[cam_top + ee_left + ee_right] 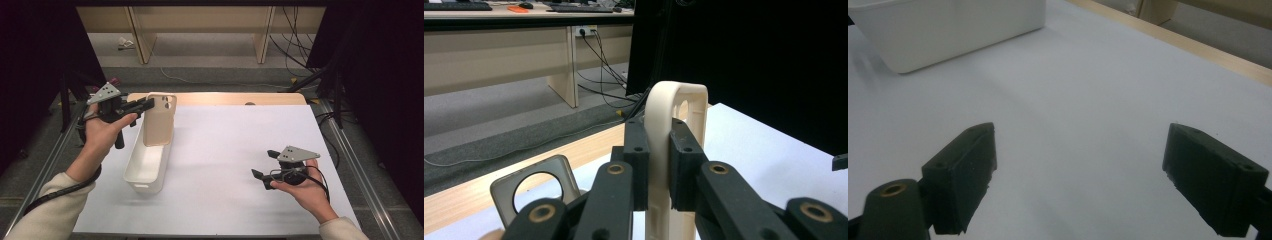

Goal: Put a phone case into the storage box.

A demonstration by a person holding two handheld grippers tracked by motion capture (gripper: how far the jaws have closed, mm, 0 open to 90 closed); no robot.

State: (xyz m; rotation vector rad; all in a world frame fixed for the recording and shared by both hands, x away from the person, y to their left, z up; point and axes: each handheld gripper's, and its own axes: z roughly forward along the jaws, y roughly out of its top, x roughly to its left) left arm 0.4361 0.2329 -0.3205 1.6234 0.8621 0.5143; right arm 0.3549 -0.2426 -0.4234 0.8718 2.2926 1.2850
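Above white bin (148, 167), gripper-clamped phone case (160, 120).

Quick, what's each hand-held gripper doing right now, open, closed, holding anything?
Left hand-held gripper: closed on the cream phone case.
Right hand-held gripper: open, holding nothing.

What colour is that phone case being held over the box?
Cream-beige. The phone case shows best in the high view, clamped in the left gripper.
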